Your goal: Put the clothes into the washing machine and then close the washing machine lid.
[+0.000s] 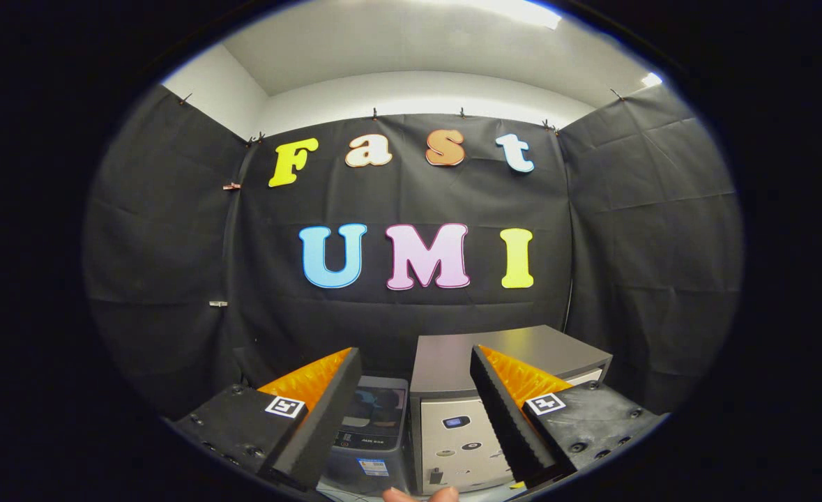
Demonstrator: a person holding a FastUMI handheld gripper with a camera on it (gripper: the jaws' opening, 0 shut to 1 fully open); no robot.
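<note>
Handheld two-finger gripper (411, 390): ribbed wedge-shaped fingers (327, 411), dark matte plastic finger mounts (233, 422) studded with screws, each bearing a small square black-and-white marker tag (285, 406). Bare fingertips (421, 494) below.

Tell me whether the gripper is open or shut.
Open: the gripper fingers stand wide apart, nothing between them, with the small washing machine beyond.

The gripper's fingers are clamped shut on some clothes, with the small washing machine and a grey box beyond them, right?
Not quite. In the gripper view the gripper is open and holds nothing; its fingers stand apart. The small washing machine and the grey box do stand beyond them.
</note>
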